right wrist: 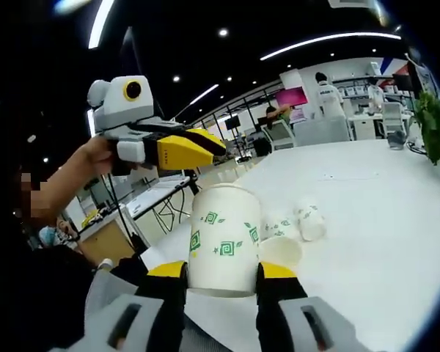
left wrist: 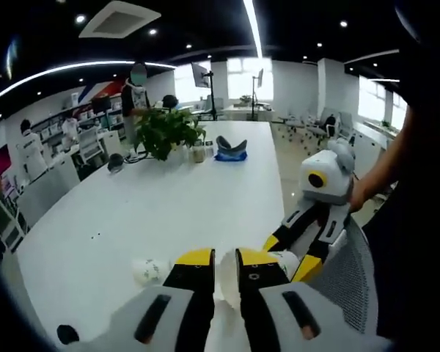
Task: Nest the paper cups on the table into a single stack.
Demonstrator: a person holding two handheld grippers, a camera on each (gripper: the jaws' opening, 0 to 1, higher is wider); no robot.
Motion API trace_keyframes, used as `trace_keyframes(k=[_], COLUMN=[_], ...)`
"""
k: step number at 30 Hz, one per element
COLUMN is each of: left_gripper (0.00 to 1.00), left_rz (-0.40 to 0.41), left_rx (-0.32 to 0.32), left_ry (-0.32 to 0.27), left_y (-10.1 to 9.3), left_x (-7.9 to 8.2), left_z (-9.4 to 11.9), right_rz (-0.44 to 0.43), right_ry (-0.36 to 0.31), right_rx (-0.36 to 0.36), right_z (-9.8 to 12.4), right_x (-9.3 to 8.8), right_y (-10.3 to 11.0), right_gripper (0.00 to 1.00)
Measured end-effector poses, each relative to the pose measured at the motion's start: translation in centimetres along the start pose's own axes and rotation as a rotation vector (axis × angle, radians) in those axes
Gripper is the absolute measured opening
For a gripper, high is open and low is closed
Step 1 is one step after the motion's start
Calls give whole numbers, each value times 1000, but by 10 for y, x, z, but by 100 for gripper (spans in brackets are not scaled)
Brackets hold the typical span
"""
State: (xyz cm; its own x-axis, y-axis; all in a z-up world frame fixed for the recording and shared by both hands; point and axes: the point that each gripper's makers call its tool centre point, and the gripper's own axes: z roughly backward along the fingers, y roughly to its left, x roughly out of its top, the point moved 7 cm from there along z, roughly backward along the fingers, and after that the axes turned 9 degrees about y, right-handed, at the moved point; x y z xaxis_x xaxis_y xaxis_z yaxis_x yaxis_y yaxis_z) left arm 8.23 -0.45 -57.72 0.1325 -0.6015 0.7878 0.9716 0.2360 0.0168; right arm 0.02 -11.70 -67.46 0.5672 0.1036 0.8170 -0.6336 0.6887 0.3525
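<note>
I have a white paper cup printed with green square-spiral motifs (right wrist: 224, 240) clamped upright between the yellow-tipped jaws of my right gripper (right wrist: 222, 273), one jaw pressed to each side of its lower wall, held just above the near edge of the long white table (right wrist: 367, 220). Just behind it on the tabletop lie more cups of the same pattern: one on its side with its open mouth toward me (right wrist: 279, 251), and another tipped over a little farther back (right wrist: 309, 221).

In the left gripper view, my left gripper (left wrist: 224, 270) has its jaws nearly together with only a narrow gap, and nothing is between them. One printed cup lies on its side (left wrist: 148, 270) just left of those jaws.

My left gripper shows up in the right gripper view too, raised to the left of the held cup.

Farther down the table stand a leafy green potted plant (left wrist: 166, 130) and a blue-and-dark bundle (left wrist: 231, 149).
</note>
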Motion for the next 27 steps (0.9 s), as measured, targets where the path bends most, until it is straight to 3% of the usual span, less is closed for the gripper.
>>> trace_keyframes(k=[4, 13, 19, 27], left_gripper=[9, 10, 7, 1], left_rz=[25, 63, 75, 80], left_rx=[-11, -137, -226, -287], left_ry=[6, -11, -52, -66], left_y=[5, -2, -7, -10], left_x=[-6, -16, -16, -15], left_z=[4, 1, -1, 1], right_rz=[13, 45, 87, 113], right_ry=[1, -15, -53, -89], right_rx=[-7, -24, -8, -6], right_z=[2, 6, 9, 12], right_x=[0, 2, 7, 12], right_y=[-1, -3, 3, 4], right_gripper=[36, 36, 36, 36])
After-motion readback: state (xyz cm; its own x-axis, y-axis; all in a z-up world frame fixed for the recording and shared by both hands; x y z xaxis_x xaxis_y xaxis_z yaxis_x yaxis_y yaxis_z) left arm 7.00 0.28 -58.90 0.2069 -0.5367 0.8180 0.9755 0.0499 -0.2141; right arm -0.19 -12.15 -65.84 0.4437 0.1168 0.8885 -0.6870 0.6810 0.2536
